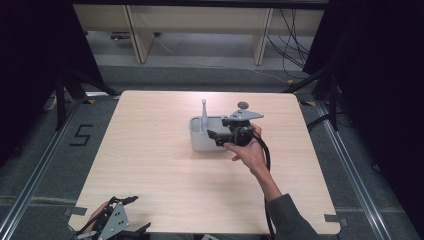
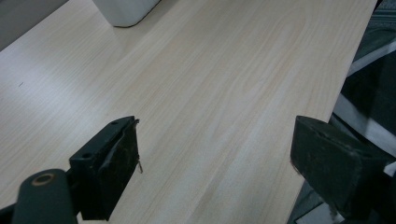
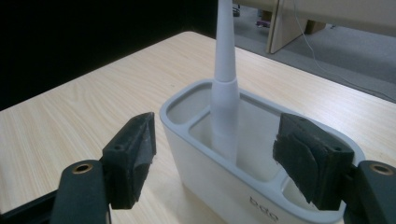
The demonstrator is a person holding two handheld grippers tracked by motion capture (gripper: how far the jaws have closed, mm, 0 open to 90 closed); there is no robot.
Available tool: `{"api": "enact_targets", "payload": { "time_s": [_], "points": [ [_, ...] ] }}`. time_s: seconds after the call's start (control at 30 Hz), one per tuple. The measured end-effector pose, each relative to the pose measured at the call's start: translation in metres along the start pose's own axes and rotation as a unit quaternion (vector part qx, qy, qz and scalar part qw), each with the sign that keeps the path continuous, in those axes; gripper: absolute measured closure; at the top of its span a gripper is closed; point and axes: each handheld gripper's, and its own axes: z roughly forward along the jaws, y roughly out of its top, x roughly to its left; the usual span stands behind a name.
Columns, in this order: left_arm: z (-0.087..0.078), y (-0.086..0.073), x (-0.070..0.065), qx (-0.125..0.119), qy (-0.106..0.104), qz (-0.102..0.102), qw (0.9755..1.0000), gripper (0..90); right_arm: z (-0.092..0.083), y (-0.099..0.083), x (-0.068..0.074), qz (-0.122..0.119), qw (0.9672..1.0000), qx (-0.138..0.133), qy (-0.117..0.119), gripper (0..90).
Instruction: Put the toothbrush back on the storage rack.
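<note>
White caddy (image 1: 202, 136) mid-table with upright handle (image 1: 204, 110) obstructing its left compartment, bare tabletop (image 1: 150, 170) on all sides, unobstructed passage.

We are seeing a compartmented holder (image 1: 202, 137) sitting on the table (image 1: 150, 165), a little beyond its middle. A tapered stick (image 1: 204, 114) is standing upright in one of the holder's compartments. The right gripper (image 1: 216, 135) is hovering at the holder's right side, and the left gripper (image 1: 131, 212) is lying at the table's near left corner.
</note>
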Motion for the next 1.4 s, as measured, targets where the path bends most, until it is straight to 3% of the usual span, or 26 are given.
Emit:
{"api": "enact_targets", "payload": {
  "time_s": [0.03, 0.07, 0.17, 0.2, 0.23, 0.73, 0.83, 0.97, 1.0, 1.03, 1.17, 1.23, 1.37, 1.4],
  "points": [
    [0.001, 0.000, -0.002, -0.012, -0.002, -0.010, 0.9999, 14.9, -0.003, -0.001, -0.002, -0.008, 1.0000, 0.001, -0.002, 29.6],
    [0.001, 0.000, -0.002, -0.014, -0.002, -0.011, 0.9998, 14.9, -0.005, -0.002, -0.001, 0.004, 1.0000, 0.005, -0.002, 29.4],
    [0.001, 0.000, -0.001, -0.009, -0.001, -0.010, 0.9999, 14.9, -0.008, -0.004, -0.002, 0.011, 0.9999, -0.003, -0.003, 29.4],
    [0.001, 0.000, -0.001, -0.009, -0.001, -0.009, 0.9999, 14.9, -0.010, -0.004, -0.004, -0.003, 1.0000, -0.002, -0.008, 29.3],
    [0.000, 0.000, -0.001, -0.009, -0.002, -0.009, 0.9999, 14.9, -0.011, -0.005, -0.002, 0.006, 0.9999, -0.003, -0.008, 29.3],
    [0.000, 0.000, -0.002, -0.009, -0.002, -0.009, 0.9999, 14.9, -0.018, -0.013, -0.001, -0.005, 0.9999, 0.015, -0.004, 28.0],
    [0.001, 0.000, -0.002, -0.013, -0.001, -0.010, 0.9999, 14.9, -0.019, -0.016, 0.000, 0.007, 0.9999, 0.014, -0.001, 27.8],
    [0.000, 0.000, -0.002, -0.011, -0.001, -0.009, 0.9999, 14.9, -0.023, -0.018, 0.000, -0.004, 0.9998, 0.017, -0.003, 27.6],
    [0.001, 0.000, -0.002, -0.012, -0.001, -0.009, 0.9999, 14.9, -0.023, -0.019, 0.001, 0.007, 0.9998, 0.017, -0.002, 27.6],
    [0.000, 0.000, -0.002, -0.009, -0.003, -0.009, 0.9999, 14.9, -0.024, -0.020, 0.000, -0.004, 0.9998, 0.018, 0.001, 27.5],
    [0.000, 0.000, -0.002, -0.011, -0.001, -0.009, 0.9999, 14.9, -0.029, -0.023, 0.004, 0.010, 0.9996, 0.025, -0.008, 27.5],
    [0.001, 0.000, -0.002, -0.012, -0.001, -0.010, 0.9999, 14.9, -0.031, -0.024, 0.001, -0.007, 0.9996, 0.027, -0.009, 27.3],
    [0.000, 0.000, -0.001, -0.009, -0.002, -0.008, 0.9999, 14.9, -0.036, -0.027, 0.001, 0.003, 0.9996, 0.028, -0.007, 27.1],
    [0.000, 0.000, -0.002, -0.011, -0.001, -0.010, 0.9999, 14.9, -0.037, -0.027, 0.000, -0.004, 0.9995, 0.027, -0.012, 27.1]
  ]
}}
